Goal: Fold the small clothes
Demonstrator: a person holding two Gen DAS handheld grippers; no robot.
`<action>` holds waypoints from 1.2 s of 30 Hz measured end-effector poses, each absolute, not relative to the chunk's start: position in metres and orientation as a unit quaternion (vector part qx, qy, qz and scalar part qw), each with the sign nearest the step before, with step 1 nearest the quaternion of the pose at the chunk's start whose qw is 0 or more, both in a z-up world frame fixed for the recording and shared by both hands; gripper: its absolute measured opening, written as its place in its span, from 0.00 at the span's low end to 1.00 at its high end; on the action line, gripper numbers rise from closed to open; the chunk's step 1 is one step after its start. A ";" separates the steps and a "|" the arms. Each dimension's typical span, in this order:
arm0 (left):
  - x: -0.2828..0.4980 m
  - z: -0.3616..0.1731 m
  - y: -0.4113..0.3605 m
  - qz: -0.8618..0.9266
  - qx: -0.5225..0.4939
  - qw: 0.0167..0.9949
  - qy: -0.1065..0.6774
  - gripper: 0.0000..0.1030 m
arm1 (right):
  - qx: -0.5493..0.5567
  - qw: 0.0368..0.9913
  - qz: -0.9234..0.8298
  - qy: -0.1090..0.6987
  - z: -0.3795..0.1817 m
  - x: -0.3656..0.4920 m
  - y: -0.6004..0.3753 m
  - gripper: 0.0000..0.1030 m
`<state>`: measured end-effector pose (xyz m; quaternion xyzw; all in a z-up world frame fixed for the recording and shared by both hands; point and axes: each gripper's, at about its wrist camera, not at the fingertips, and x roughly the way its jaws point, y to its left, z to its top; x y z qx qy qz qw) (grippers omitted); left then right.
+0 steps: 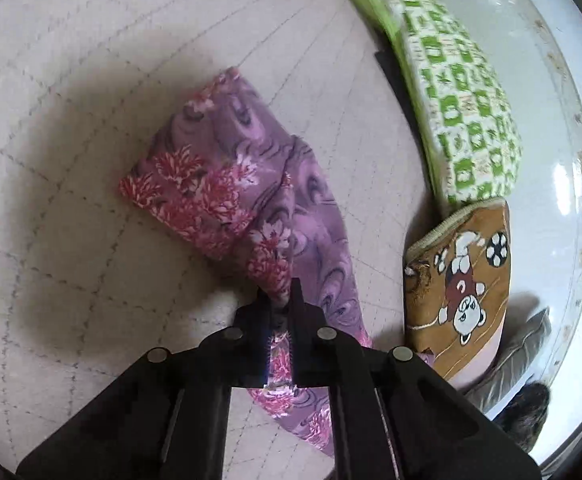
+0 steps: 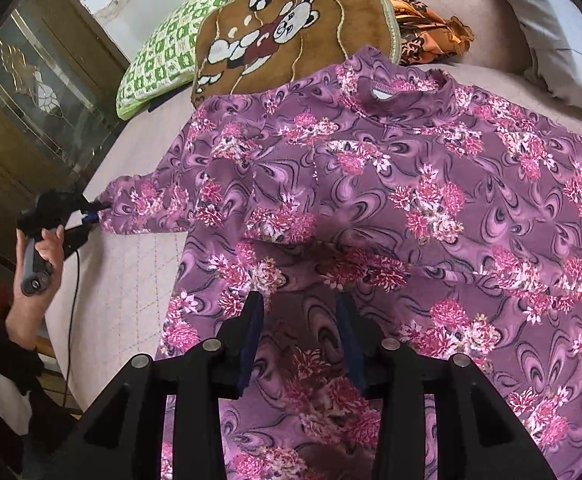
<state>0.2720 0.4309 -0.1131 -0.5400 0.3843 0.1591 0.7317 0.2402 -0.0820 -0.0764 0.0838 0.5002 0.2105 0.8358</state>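
Left gripper (image 2: pixel 91 210) was clenched on the sleeve cuff (image 2: pixel 109 210) of the purple floral top (image 2: pixel 371 208), which lay spread on the quilted bed (image 2: pixel 131 280). Right gripper (image 2: pixel 301 312) hovered over its middle, jaws apart. Green checked cushion (image 2: pixel 159 60) and brown bear cushion (image 2: pixel 283 28) sat beyond.

green checked cushion (image 2: pixel 159 60) beside brown bear cushion (image 2: pixel 291 28) — orange cloth (image 2: pixel 427 28) behind.

Black left gripper (image 1: pixel 281 304), blue-padded jaws, silver rivets, black sleeve
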 end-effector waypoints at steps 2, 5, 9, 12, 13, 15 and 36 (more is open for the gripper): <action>0.265 -0.099 0.424 0.149 -0.528 0.746 0.377 0.04 | 0.084 0.838 0.209 0.497 -0.074 0.238 -0.086 0.39; 0.262 -0.065 0.403 0.129 -0.491 0.780 0.367 0.04 | 0.089 0.840 0.202 0.495 -0.071 0.234 -0.096 0.39; 0.262 -0.018 0.361 0.082 -0.452 0.814 0.355 0.04 | 0.111 0.841 0.191 0.494 -0.066 0.228 -0.115 0.39; 0.266 0.006 0.327 0.052 -0.433 0.827 0.354 0.04 | 0.121 0.843 0.189 0.489 -0.059 0.219 -0.129 0.39; 0.269 0.014 0.311 0.043 -0.421 0.833 0.356 0.04 | 0.121 0.844 0.187 0.487 -0.058 0.218 -0.133 0.39; 0.273 0.025 0.282 0.030 -0.399 0.842 0.361 0.04 | 0.122 0.848 0.184 0.482 -0.053 0.212 -0.143 0.40; 0.307 -0.059 -0.050 -0.084 -0.183 0.799 0.567 0.47 | 0.218 0.842 0.074 0.488 -0.082 0.175 -0.304 0.48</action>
